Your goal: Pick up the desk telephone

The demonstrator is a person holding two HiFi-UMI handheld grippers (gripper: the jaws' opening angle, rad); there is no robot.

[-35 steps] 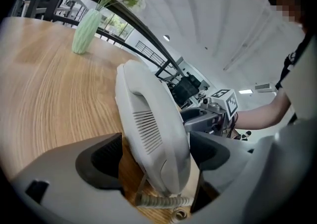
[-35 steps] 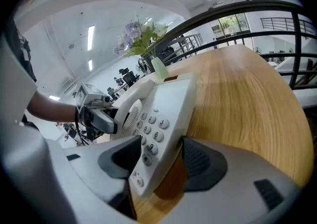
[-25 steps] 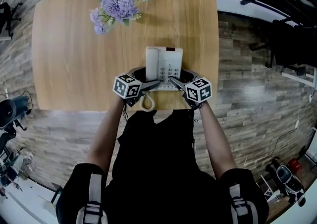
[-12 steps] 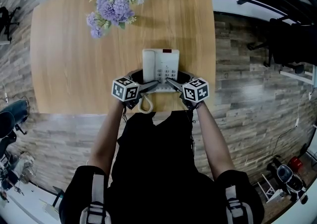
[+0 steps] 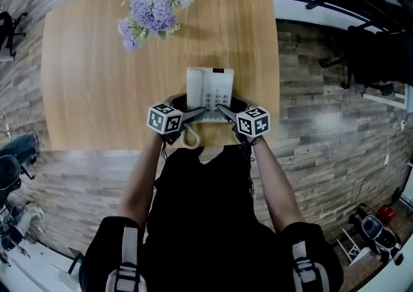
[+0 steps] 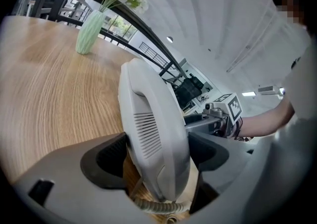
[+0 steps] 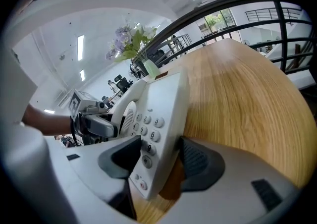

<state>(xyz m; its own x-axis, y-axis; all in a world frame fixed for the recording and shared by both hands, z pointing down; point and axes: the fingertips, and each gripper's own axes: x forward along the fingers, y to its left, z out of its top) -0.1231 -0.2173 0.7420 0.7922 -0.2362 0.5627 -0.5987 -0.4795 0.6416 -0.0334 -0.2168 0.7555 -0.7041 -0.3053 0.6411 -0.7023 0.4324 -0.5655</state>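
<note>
A white desk telephone [image 5: 210,87] sits near the front edge of the wooden table [image 5: 97,90], with its handset on the left and its keypad on the right. My left gripper [image 5: 201,113] is shut on its left side, and in the left gripper view the handset [image 6: 153,134] fills the gap between the pads of the left gripper [image 6: 158,161]. My right gripper [image 5: 221,110] is shut on the right side, and in the right gripper view the keypad edge [image 7: 158,114] stands between the pads of the right gripper [image 7: 157,161]. The coiled cord [image 5: 191,135] hangs toward me.
A pale green vase of purple and white flowers [image 5: 155,3] stands at the far left of the table, well beyond the phone. The table's front edge [image 5: 129,148] is just below the grippers. Wood-pattern floor surrounds the table, with dark office chairs [image 5: 381,52] to the right.
Both grippers stay on the phone's two sides, and their marker cubes have drawn slightly closer together. The head view has shifted a little.
</note>
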